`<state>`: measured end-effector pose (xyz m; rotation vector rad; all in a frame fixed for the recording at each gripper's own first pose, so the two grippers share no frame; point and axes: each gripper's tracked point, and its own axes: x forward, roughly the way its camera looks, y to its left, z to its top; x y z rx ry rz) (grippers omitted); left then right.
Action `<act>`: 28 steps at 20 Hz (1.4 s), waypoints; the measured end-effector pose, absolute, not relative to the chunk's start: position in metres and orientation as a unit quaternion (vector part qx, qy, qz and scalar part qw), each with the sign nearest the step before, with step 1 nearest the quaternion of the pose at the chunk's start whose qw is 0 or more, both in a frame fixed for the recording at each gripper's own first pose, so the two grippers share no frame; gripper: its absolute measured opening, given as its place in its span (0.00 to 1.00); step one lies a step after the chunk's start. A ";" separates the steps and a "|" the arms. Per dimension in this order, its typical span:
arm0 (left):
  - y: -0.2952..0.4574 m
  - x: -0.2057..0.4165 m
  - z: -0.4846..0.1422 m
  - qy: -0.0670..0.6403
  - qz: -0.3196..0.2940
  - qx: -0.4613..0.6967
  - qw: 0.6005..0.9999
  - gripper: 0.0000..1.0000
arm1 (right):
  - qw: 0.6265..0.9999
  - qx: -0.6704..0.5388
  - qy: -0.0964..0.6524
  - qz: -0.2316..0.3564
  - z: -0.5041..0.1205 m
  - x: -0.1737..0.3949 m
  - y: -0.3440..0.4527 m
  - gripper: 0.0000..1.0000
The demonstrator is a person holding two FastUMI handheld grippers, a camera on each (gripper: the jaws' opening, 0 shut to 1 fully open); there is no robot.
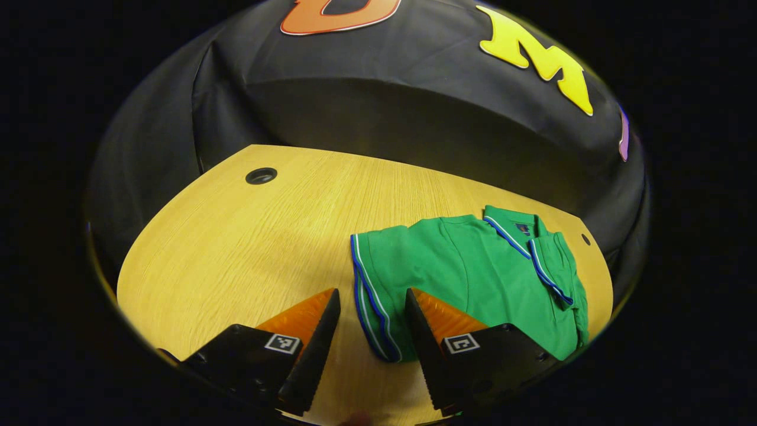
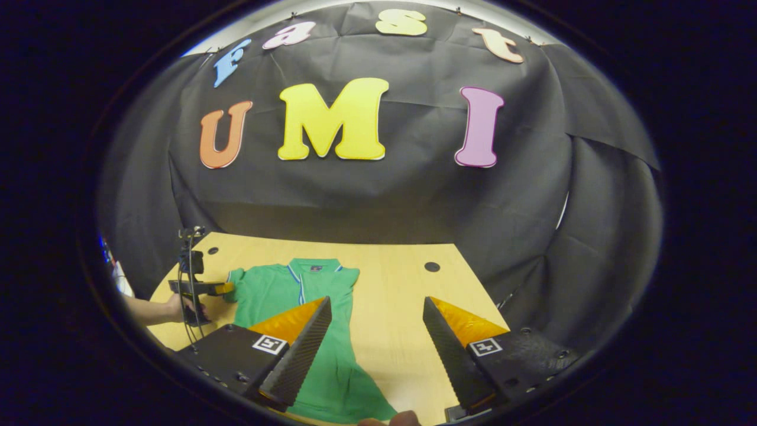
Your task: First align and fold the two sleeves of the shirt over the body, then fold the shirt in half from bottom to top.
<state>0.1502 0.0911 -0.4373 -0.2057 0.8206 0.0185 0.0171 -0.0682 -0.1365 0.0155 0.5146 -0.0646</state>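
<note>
A green polo shirt [image 1: 467,266] with blue and white trim lies flat on the wooden table [image 1: 236,248]. One sleeve [image 1: 553,263] is folded over the body near the collar. The other sleeve [image 1: 378,266] lies spread out, and its striped hem runs between the fingers of my open left gripper [image 1: 371,349]. In the right gripper view the shirt [image 2: 278,293] lies collar away. A hand holds the left gripper [image 2: 201,288] at its spread sleeve [image 2: 238,278]. My right gripper [image 2: 375,349] is open, above bare table just right of the shirt's lower body.
The table [image 2: 402,307] has round cable holes [image 1: 261,176] [image 2: 432,267] near its far corners. Black cloth walls close in the far edge and both sides. Bare wood stretches left of the shirt in the left gripper view.
</note>
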 end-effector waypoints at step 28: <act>-0.051 0.194 -0.331 0.381 -0.069 -0.033 0.921 0.03 | 0.968 0.077 0.221 -0.089 -0.133 -0.006 -0.137 0.95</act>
